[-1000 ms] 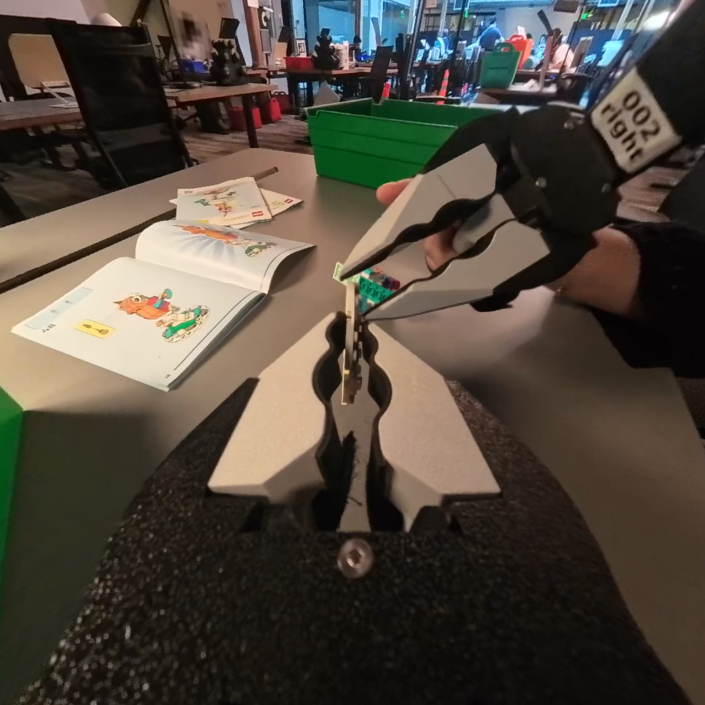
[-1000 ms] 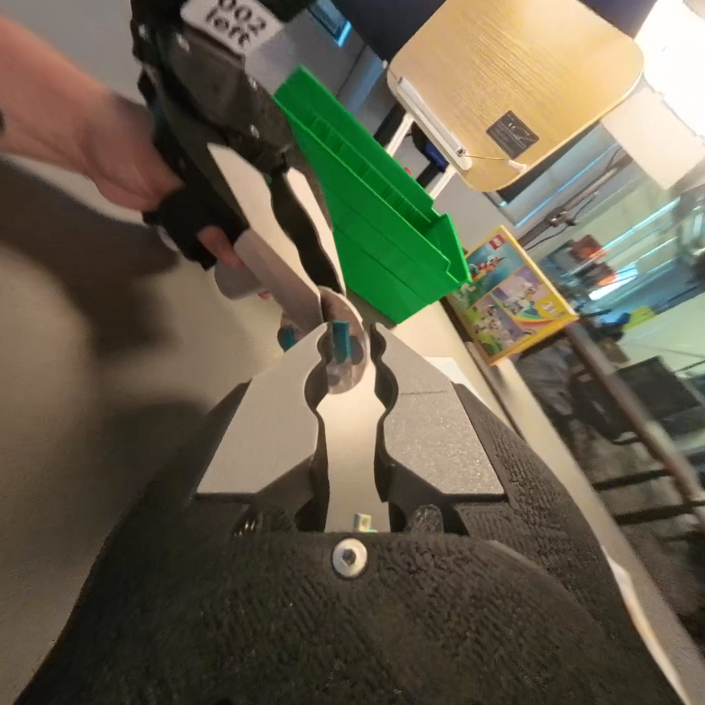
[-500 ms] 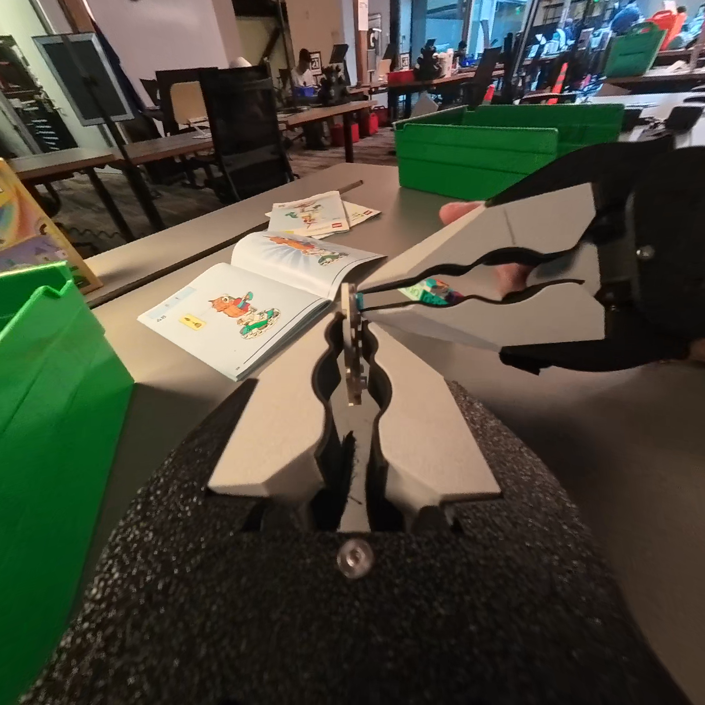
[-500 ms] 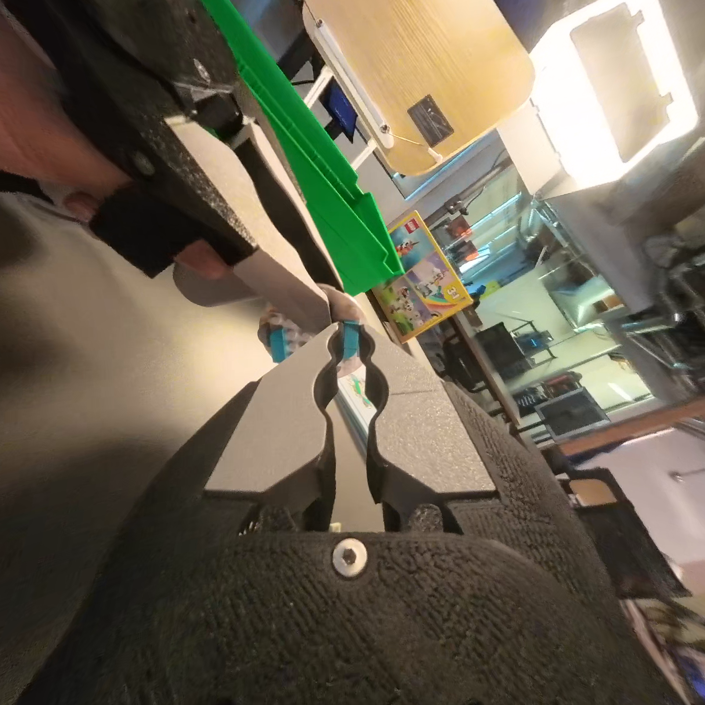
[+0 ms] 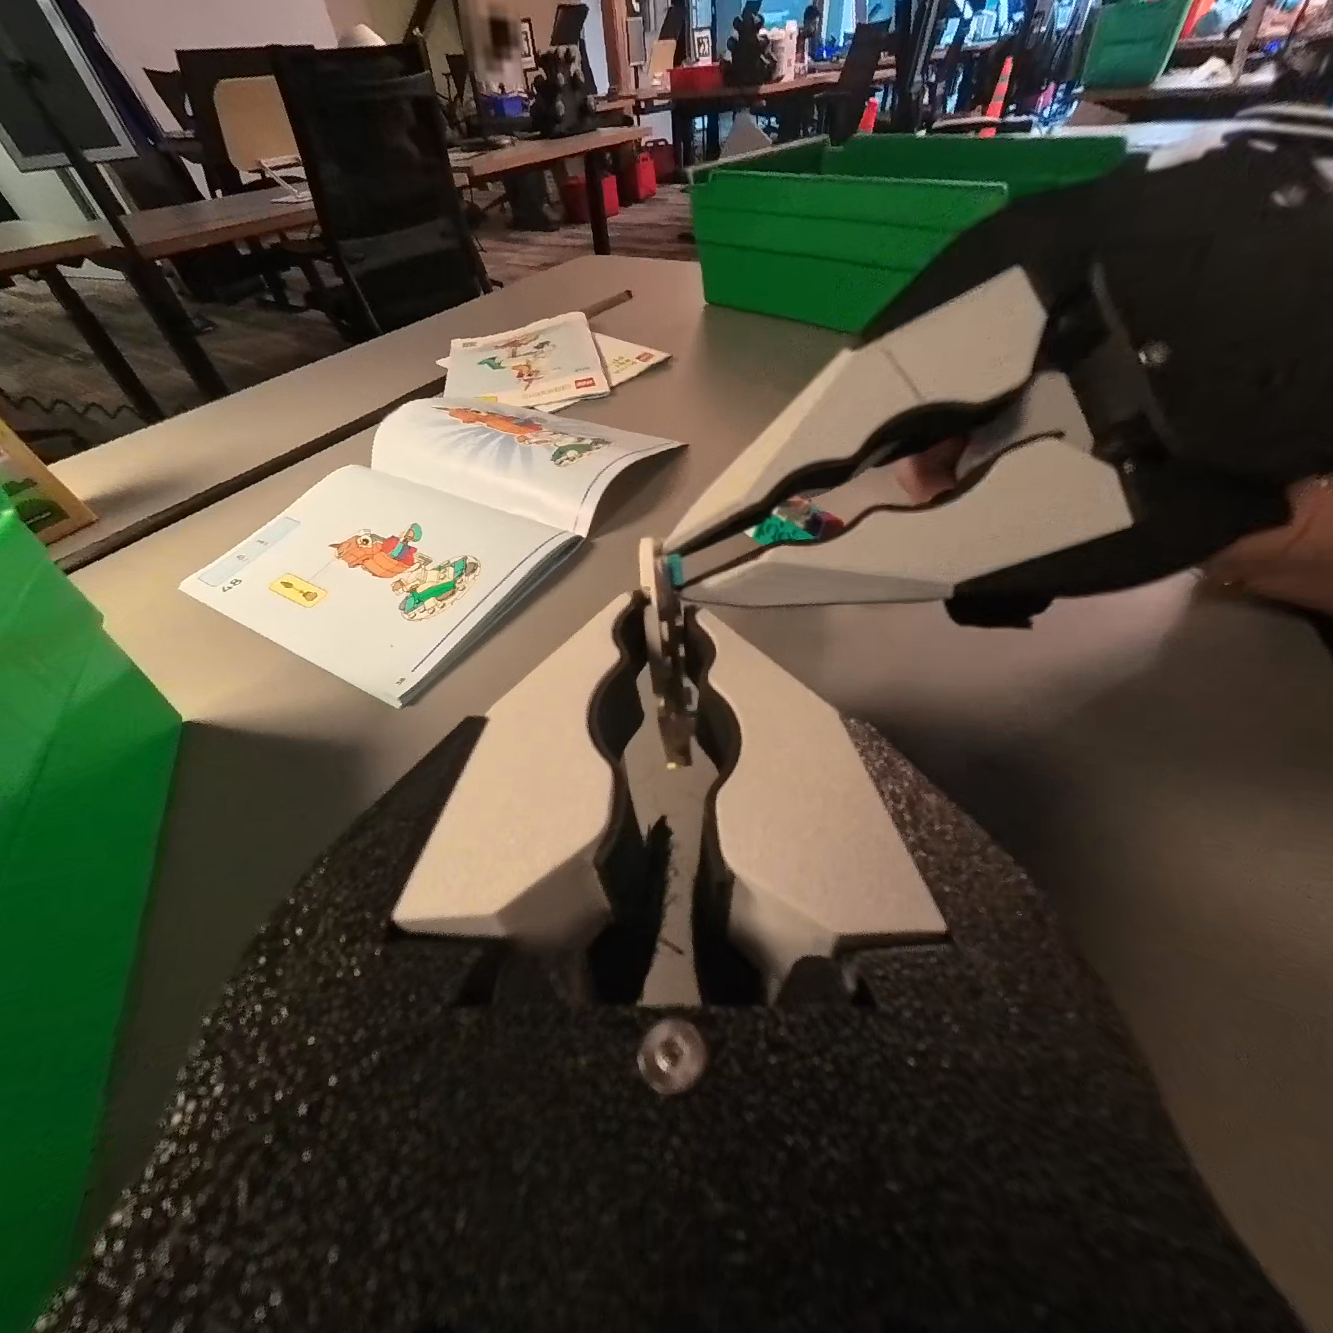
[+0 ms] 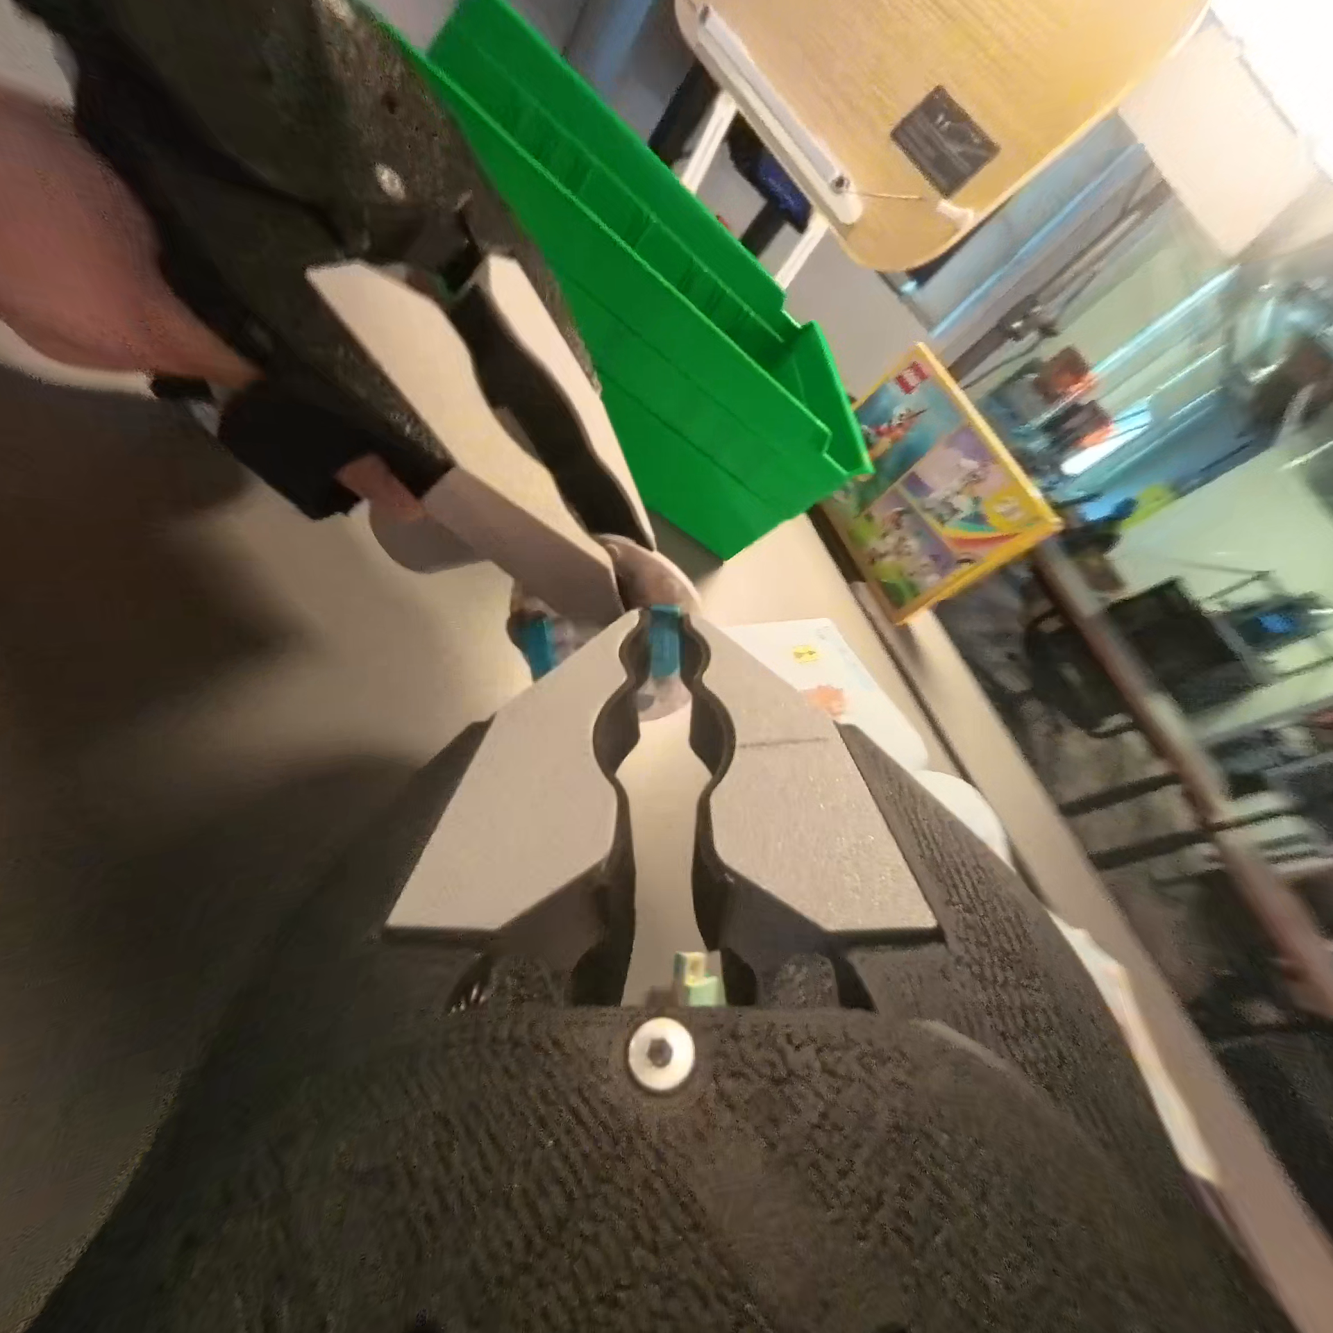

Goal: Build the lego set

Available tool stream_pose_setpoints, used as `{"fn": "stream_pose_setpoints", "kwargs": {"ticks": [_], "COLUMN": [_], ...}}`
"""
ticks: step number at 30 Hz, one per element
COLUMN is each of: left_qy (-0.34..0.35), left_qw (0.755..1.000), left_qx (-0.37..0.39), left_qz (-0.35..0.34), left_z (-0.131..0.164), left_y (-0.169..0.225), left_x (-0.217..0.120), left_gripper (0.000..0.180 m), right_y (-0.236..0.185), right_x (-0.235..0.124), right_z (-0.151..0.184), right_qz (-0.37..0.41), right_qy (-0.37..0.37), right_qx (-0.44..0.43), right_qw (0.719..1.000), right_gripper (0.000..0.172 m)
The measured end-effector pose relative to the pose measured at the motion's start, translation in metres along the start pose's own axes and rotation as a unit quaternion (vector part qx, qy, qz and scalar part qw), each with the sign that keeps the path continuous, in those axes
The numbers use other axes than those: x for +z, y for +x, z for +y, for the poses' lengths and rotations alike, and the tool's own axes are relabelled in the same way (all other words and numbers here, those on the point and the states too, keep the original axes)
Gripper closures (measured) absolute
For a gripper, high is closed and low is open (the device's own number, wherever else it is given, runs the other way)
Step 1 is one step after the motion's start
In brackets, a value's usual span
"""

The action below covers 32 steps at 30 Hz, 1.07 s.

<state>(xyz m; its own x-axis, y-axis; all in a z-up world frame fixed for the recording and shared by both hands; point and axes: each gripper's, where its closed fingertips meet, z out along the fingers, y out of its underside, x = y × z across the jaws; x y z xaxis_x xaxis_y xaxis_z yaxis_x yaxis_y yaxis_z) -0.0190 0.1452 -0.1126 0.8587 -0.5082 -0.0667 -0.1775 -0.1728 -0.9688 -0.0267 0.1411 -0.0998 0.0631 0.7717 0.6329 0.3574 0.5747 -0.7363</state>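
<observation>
Left wrist view shows the left gripper closed on a thin tan round plate held on edge, both pads pressing its faces, above a grey table. The right gripper enters from the right with its tips nearly together, pinching a small teal piece that sits against the right face of the plate, near its upper edge. Right wrist view confirms this: the right gripper grips the teal piece between its pads, and the tan round plate stands just beyond it, clamped in the left gripper. Judgement: the two parts are at the seating stage, piece against plate; whether the piece is pressed fully home cannot be told. A clean seat calls for the plate held rigid and pressure square to its face, since a thin plate held on edge may pivot in the pads. An open instruction booklet lies on the table to the left, with two green bins near.
</observation>
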Motion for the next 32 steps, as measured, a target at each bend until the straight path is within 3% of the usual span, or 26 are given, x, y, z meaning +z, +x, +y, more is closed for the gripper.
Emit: {"fn": "stream_pose_setpoints", "kwargs": {"ticks": [1, 9, 14, 16, 18, 21, 24, 25, 28, 32], "left_qy": [0.001, -0.002, -0.028, -0.046, -0.011, 0.009, 0.02, 0.021, 0.03, 0.044], "left_qw": [1.0, 1.0, 0.998, 0.994, 0.997, 0.998, 0.999, 0.999, 0.998, 0.993], "left_qx": [0.001, 0.003, 0.015, 0.018, -0.029, -0.028, -0.031, -0.035, -0.056, -0.087], "left_qz": [-0.002, -0.025, -0.059, -0.099, -0.074, -0.06, -0.032, -0.023, 0.019, 0.071], "left_z": [-0.001, -0.001, 0.009, 0.016, 0.008, 0.0, -0.004, -0.004, -0.006, -0.011], "left_y": [-0.001, -0.008, -0.016, -0.036, -0.036, -0.028, -0.019, -0.017, -0.008, -0.001], "left_x": [-0.001, -0.003, 0.0, -0.006, -0.009, -0.009, -0.007, -0.007, -0.007, -0.012], "left_gripper": [0.176, 0.176, 0.176, 0.176, 0.176, 0.176, 0.176, 0.176, 0.176, 0.176], "right_y": [0.001, 0.002, -0.001, 0.0, -0.004, -0.01, 0.001, 0.003, 0.001, 0.001], "right_x": [0.0, 0.005, 0.008, 0.003, 0.003, 0.006, 0.003, 0.002, 0.001, -0.006], "right_z": [-0.001, -0.003, 0.003, -0.002, -0.006, -0.004, -0.004, -0.002, 0.003, -0.001], "right_qz": [0.014, 0.067, 0.057, 0.058, 0.04, 0.011, 0.034, 0.034, 0.014, -0.01], "right_qy": [-0.004, -0.032, -0.042, -0.028, -0.019, -0.009, 0.007, 0.006, 0.006, 0.035], "right_qx": [-0.023, -0.111, -0.121, -0.112, -0.095, -0.059, -0.047, -0.043, -0.036, -0.01], "right_qw": [1.0, 0.991, 0.99, 0.992, 0.994, 0.998, 0.998, 0.998, 0.999, 0.999], "right_gripper": [0.167, 0.167, 0.172, 0.172, 0.172, 0.172, 0.172, 0.16, 0.15, 0.164]}}
